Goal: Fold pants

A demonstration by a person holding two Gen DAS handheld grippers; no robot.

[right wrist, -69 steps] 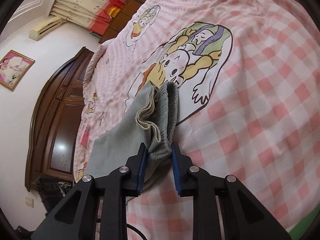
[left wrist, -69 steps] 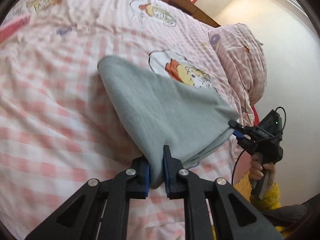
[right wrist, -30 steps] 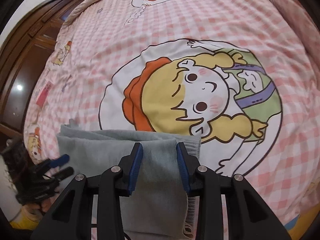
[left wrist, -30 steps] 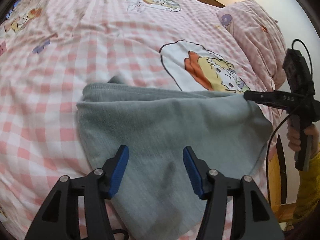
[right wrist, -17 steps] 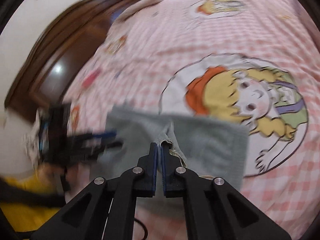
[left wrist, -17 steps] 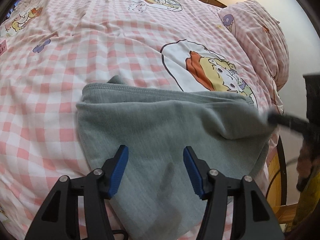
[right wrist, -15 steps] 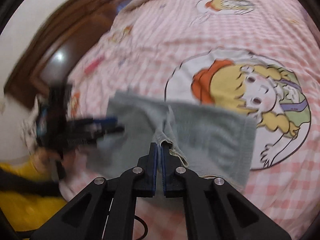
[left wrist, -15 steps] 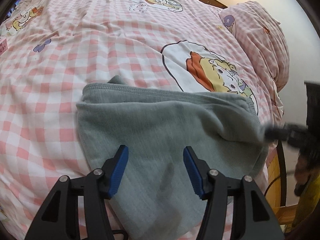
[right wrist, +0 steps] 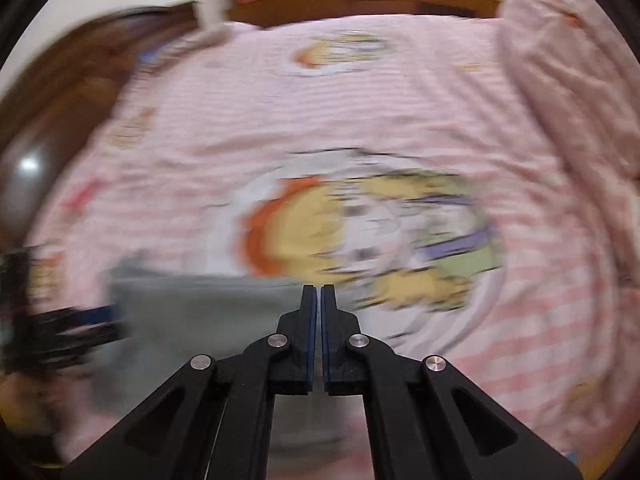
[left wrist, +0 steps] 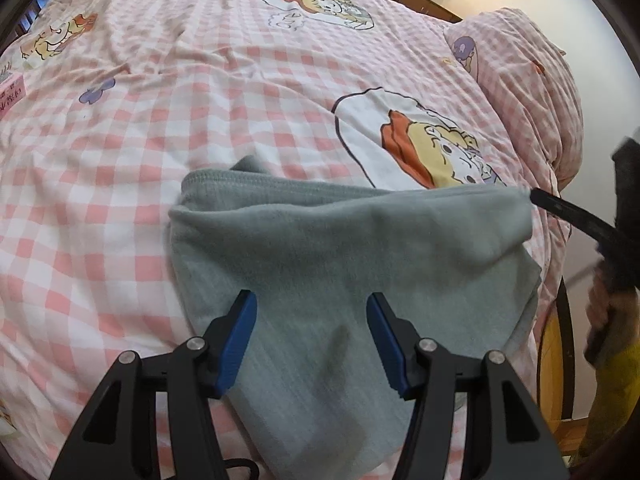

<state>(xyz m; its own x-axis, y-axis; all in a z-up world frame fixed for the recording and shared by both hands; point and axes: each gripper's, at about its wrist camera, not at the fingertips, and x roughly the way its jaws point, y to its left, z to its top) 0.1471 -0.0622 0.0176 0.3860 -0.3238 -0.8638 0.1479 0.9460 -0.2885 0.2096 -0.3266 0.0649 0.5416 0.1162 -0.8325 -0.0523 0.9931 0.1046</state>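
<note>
Pink-and-white checked cotton bedsheet (left wrist: 200, 92) with cartoon prints covers the whole bed, lightly wrinkled, soft weave. Matching pink checked rolled quilt (left wrist: 528, 80) sits at the sheet's far right edge, puffy and rounded. Grey-green fleece pants (left wrist: 340, 264) lie folded into a rough rectangle on the sheet, just below the round cartoon girl print (left wrist: 432, 152); ribbed hem runs along the top edge, nap looks fuzzy and matte, and the right corner is lifted off the sheet.

Left gripper (left wrist: 312, 320), black plastic with blue rubber pads, hangs over the lower part of the pants with jaws spread wide, gripping nothing. Right gripper (right wrist: 318, 300), same build, has pads pressed together with only a hairline gap; in the left wrist view its black tip (left wrist: 560, 210) meets the lifted pants corner, but whether cloth is pinched there cannot be told.

Left wrist view is sharp and shows pants texture and the fold. Right wrist view is motion-blurred: pants (right wrist: 200, 320) are a grey smear left of the closed pads, and it alone shows the dark brown wooden wardrobe (right wrist: 52, 128) left of the bed and the wooden headboard (right wrist: 360, 0) beyond it.
</note>
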